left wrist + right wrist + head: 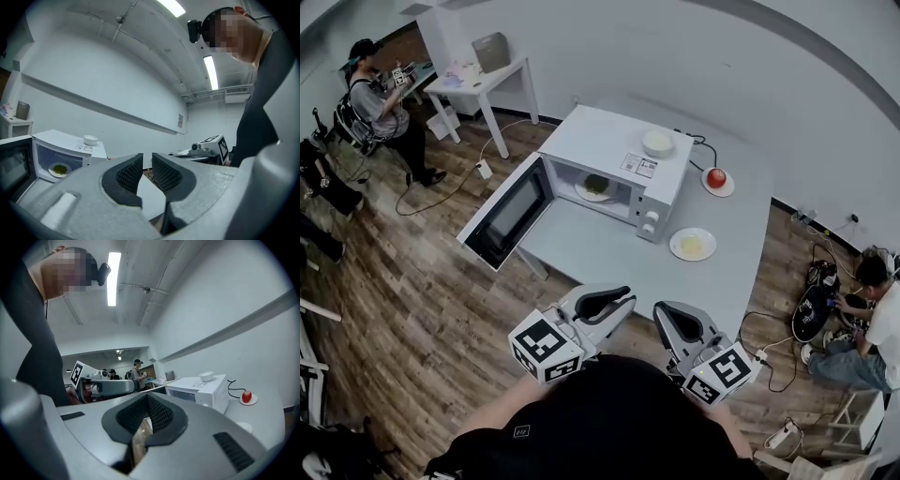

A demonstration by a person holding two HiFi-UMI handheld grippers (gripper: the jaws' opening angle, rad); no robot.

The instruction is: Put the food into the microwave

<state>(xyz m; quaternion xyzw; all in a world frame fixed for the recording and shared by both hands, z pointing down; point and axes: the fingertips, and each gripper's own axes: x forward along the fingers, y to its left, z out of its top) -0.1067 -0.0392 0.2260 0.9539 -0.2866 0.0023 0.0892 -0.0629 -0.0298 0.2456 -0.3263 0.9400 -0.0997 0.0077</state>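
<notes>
Inside open microwave (pixel 609 141): plate (pixel 594 192) of greens (pixel 596 183), already in. I judge plate light, stiff, slick, breakable; I'd pinch rim. On left gripper (pixel 605 303), jaws slightly apart, empty; on right gripper (pixel 675 321), jaws closed, empty.

Place: a lab or test room fitted out for recording.
Walls: bare white wall (pixel 694 66) on the far side.
Floor: wood-plank floor (pixel 412 281), with loose cables (pixel 761 354) and a power strip (pixel 783 436) lying near right.
Furniture: a plain grey desk (pixel 600 253) stands free in the middle and carries a white microwave (pixel 614 150); a small white side table (pixel 483 80) stands far left.
People: one person (pixel 382 103) sits far left beside gear; another person (pixel 872 328) sits on the floor at right among dark equipment (pixel 814 309).
Ceiling: strip lights (pixel 114 277) and exposed pipes (pixel 122 18).
</notes>
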